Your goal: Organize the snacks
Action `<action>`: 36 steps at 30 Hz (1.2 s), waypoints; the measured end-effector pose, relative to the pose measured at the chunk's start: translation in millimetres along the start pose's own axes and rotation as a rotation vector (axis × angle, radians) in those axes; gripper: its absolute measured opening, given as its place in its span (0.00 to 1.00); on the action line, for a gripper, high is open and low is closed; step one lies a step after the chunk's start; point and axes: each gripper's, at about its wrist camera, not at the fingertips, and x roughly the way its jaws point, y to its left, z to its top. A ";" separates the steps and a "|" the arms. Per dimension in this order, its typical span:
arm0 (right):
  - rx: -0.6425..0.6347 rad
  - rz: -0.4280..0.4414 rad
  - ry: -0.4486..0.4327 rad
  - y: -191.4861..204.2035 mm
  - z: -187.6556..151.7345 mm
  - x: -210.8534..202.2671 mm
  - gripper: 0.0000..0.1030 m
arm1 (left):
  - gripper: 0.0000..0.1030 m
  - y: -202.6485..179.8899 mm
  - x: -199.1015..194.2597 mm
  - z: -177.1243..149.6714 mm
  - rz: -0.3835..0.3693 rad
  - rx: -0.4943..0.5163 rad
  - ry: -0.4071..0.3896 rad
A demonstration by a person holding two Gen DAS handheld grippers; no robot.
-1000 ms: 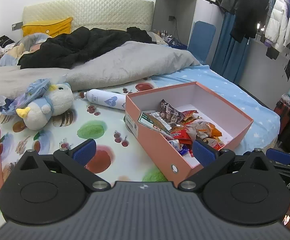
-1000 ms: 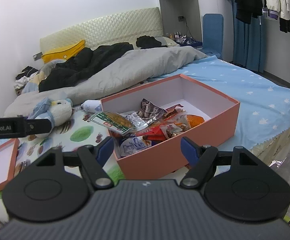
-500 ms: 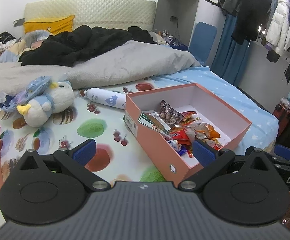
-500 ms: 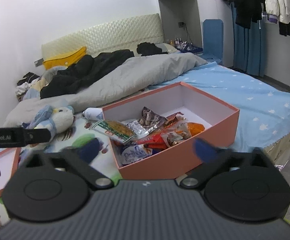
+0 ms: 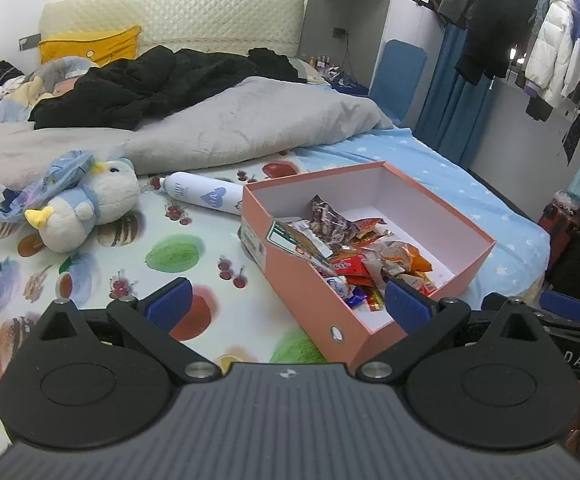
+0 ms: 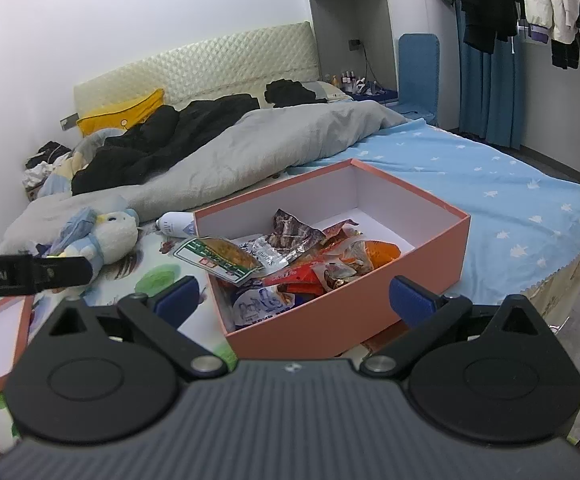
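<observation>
An open salmon-pink cardboard box [image 6: 417, 264] sits on the bed's fruit-print sheet [image 5: 178, 252], a heap of crinkled snack packets [image 6: 290, 260] piled at its near-left end. Left tool [image 5: 286, 304] and right tool [image 6: 295, 296] hover spread wide, empty.

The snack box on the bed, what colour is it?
The snack box is salmon pink outside and white inside, clearest from the right wrist view.
</observation>
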 end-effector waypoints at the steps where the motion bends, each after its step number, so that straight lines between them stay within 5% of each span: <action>1: 0.001 0.000 0.000 -0.1 0.0 -0.3 1.00 | 1.00 0.3 -0.3 0.1 0.002 0.000 -0.001; 36: 0.042 -0.001 -0.001 -6.4 3.4 -2.7 1.00 | 1.00 1.9 -10.2 1.5 0.028 0.029 0.007</action>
